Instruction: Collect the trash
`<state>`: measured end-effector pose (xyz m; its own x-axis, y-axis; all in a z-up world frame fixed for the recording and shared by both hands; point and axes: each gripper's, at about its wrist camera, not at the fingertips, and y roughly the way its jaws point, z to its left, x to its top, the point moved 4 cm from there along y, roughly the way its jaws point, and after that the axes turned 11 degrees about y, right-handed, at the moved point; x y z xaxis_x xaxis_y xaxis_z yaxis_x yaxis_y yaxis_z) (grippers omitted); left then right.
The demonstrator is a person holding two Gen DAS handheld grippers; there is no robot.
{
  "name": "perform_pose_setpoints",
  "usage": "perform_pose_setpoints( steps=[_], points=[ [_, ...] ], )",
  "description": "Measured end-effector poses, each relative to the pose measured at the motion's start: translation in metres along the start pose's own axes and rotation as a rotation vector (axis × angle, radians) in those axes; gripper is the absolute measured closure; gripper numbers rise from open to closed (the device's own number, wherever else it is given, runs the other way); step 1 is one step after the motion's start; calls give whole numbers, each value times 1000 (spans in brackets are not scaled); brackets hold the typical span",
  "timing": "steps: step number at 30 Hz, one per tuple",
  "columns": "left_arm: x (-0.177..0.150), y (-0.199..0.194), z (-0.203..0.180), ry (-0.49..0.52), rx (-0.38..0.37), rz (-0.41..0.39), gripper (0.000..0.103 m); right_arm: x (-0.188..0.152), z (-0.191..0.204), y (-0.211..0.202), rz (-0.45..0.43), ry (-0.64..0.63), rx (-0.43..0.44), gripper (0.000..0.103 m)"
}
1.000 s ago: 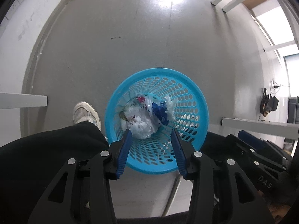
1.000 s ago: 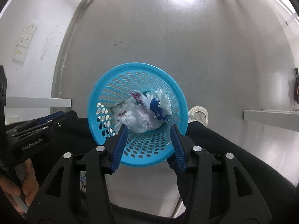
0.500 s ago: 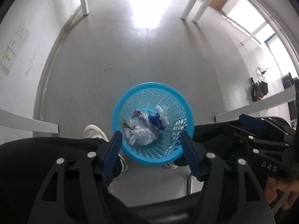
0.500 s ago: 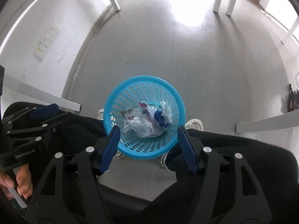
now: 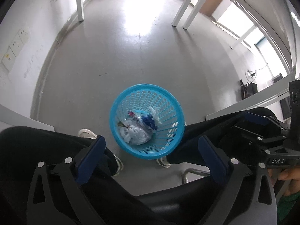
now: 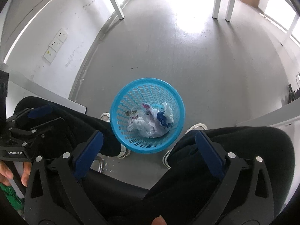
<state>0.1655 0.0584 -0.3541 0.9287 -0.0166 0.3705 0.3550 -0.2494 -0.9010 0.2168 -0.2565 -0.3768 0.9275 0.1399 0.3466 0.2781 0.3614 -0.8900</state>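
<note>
A blue perforated waste basket (image 5: 131, 95) stands on the grey floor between a seated person's feet; it also shows in the right wrist view (image 6: 131, 88). Crumpled white plastic and blue and red wrappers (image 5: 137, 131) lie inside it, also seen in the right wrist view (image 6: 148, 123). My left gripper (image 5: 151, 146) is open and empty, high above the basket. My right gripper (image 6: 149, 142) is open and empty, also high above it. The right gripper shows at the right edge of the left wrist view (image 5: 262, 136), and the left gripper at the left edge of the right wrist view (image 6: 24, 129).
The person's black-trousered legs (image 5: 46, 150) and white shoes (image 6: 195, 126) flank the basket. White table legs (image 5: 79, 1) stand at the back. White desk edges (image 6: 46, 91) run at both sides. A wall with sockets (image 6: 56, 45) is at the left. A metal chair bar (image 5: 193, 172) lies below.
Both grippers have risen well away from the basket and opened wider. The basket now looks smaller and more of the room shows.
</note>
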Motion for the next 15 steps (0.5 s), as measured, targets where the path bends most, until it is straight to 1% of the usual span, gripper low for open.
perform_pose_setpoints(
  steps=[3,5,12,15],
  points=[
    [-2,6,0,-6,-16,33,6,-2,3,4,19,-12,3,9],
    [-2,7,2,-13,-9,39,6,-3,4,7,29,-14,5,9],
    [-3,8,3,-20,10,36,6,-3,3,10,35,-9,17,9],
    [-2,6,4,-24,7,33,6,-4,3,10,35,-5,21,9]
  ],
)
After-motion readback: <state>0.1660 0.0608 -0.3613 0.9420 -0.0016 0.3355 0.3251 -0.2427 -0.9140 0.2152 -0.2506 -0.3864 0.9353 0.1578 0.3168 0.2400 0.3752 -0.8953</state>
